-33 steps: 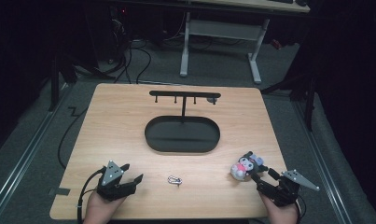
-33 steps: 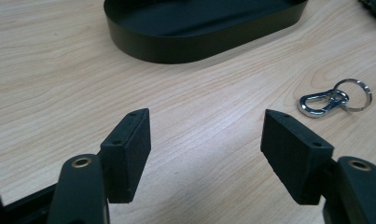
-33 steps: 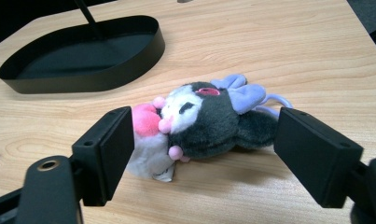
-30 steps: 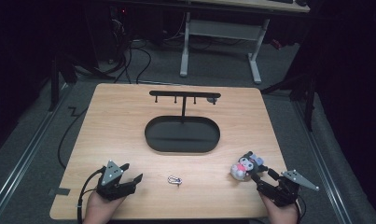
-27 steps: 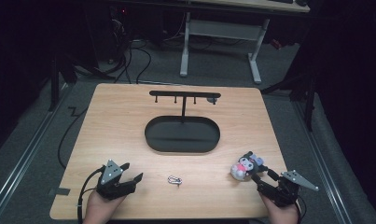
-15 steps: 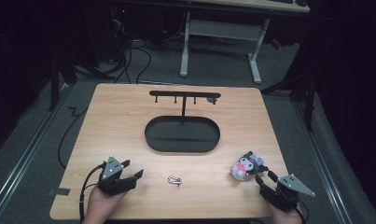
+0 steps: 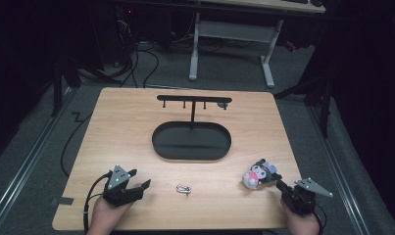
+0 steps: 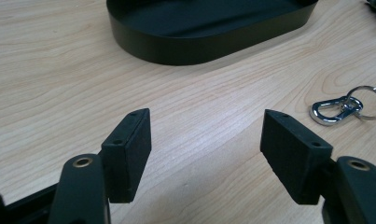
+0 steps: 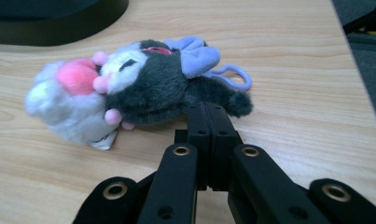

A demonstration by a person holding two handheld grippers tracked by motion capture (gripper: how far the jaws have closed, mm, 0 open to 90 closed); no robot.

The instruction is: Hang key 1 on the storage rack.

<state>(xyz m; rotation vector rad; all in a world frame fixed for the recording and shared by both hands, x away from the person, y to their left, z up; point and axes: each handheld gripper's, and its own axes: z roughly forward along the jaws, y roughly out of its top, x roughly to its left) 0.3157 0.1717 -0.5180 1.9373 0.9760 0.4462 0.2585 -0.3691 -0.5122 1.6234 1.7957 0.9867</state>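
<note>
Since the earlier frame, the right gripper point(image 9: 207, 109) is drawn back, jaws closed and empty, just behind the grey-and-pink plush toy point(image 9: 129, 91); the left gripper point(image 8: 206, 140) is spread wide, empty, beside the silver metal key clip point(image 8: 346, 105).

A light wooden table point(image 7: 131, 127) fills the middle of the high view, its grain plain under even overhead light. Around it the room is dim. Grey carpeted floor point(image 7: 234, 63) runs behind the table toward the top of the frame, where a desk frame with two white legs point(image 7: 232, 36) stands at upper centre. Black cables point(image 7: 141, 58) lie tangled on the floor at upper left. A metal rail point(image 7: 26, 161) runs diagonally along the left edge, and another point(image 7: 339, 166) down the right. The far corners fall into darkness
</note>
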